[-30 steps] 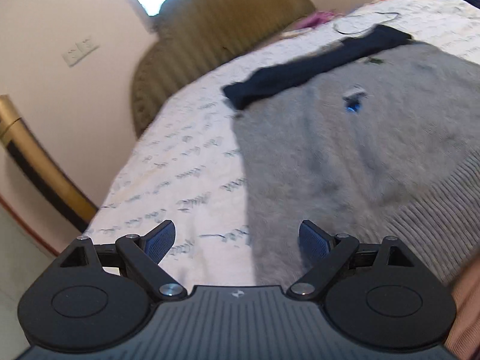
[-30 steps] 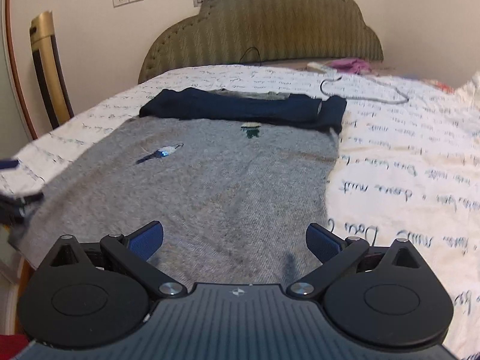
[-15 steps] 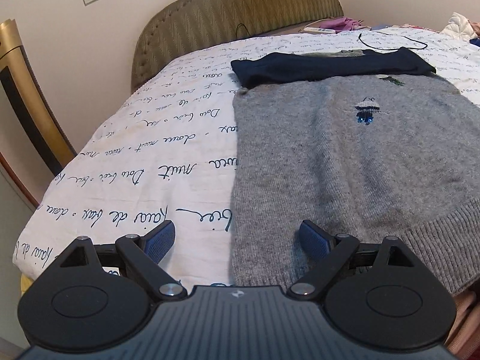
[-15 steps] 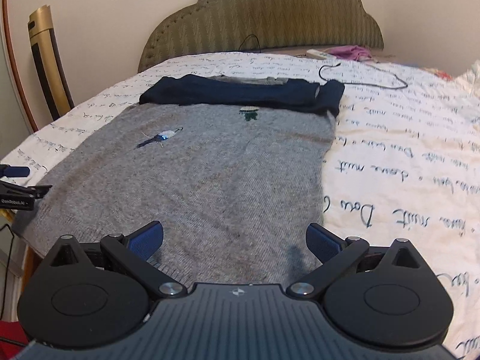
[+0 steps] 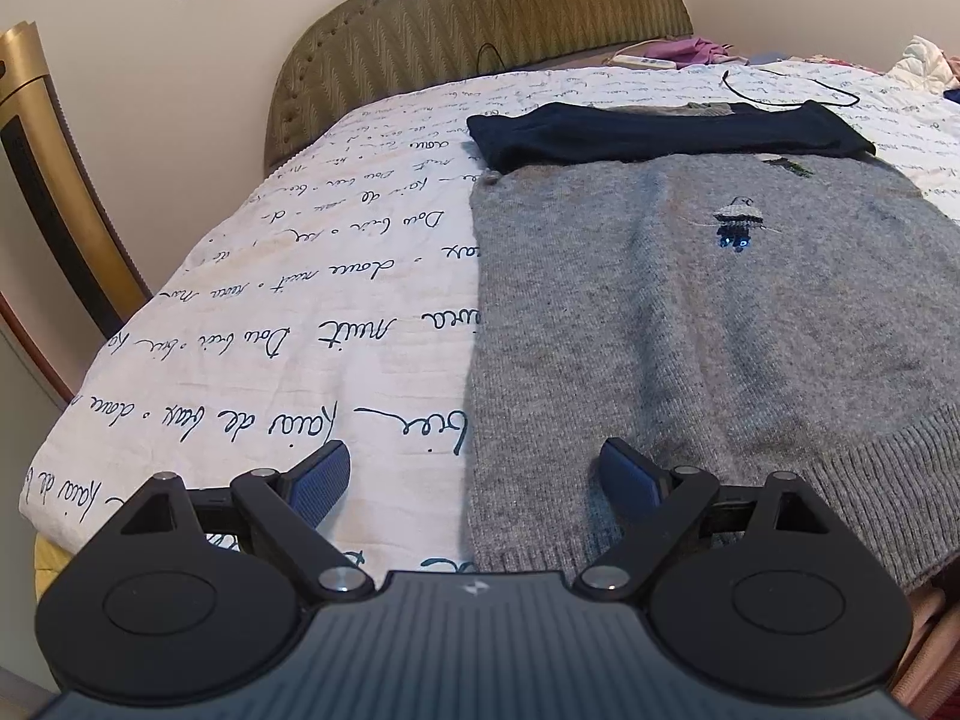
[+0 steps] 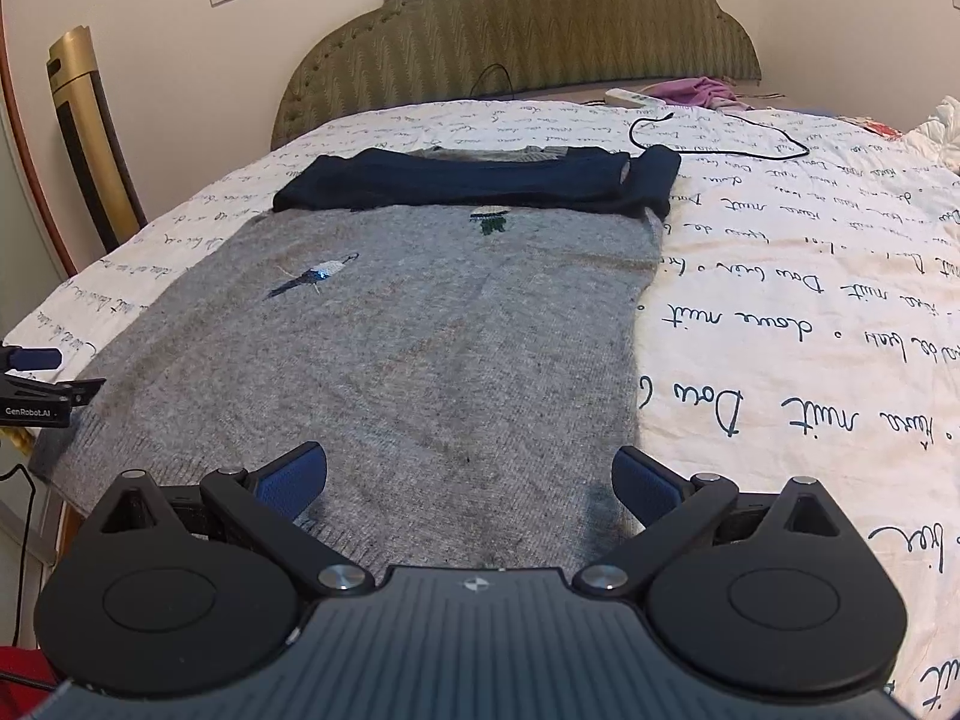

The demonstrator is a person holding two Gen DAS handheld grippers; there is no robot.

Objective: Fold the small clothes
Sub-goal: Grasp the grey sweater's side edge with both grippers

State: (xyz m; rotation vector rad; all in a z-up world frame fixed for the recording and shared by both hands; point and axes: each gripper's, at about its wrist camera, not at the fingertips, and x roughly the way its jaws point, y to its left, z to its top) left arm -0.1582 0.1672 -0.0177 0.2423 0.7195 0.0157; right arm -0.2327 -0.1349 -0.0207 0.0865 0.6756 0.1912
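Note:
A grey knit sweater [image 5: 690,312] [image 6: 420,348] lies flat on the bed, its navy sleeves [image 5: 654,132] [image 6: 480,180] folded across the top. The ribbed hem [image 5: 840,480] reaches the near edge. My left gripper [image 5: 474,474] hovers open over the sweater's lower left corner, one pad over the sheet and one over the knit. Above the lower right corner, my right gripper [image 6: 471,477] stands open with nothing between its pads. The left gripper [image 6: 36,378] also shows at the left edge of the right wrist view.
The white sheet with dark handwriting print [image 5: 300,300] [image 6: 810,300] covers the bed. A padded olive headboard [image 6: 522,30] stands behind. A black cable [image 6: 720,132], a white power strip [image 6: 633,97] and pink cloth [image 6: 702,90] lie near it. A gold appliance [image 5: 54,180] stands left.
The left wrist view has rolled back to level, from a tilted, blurred look at the bed to a steady one. The right gripper has barely moved. Both stay open.

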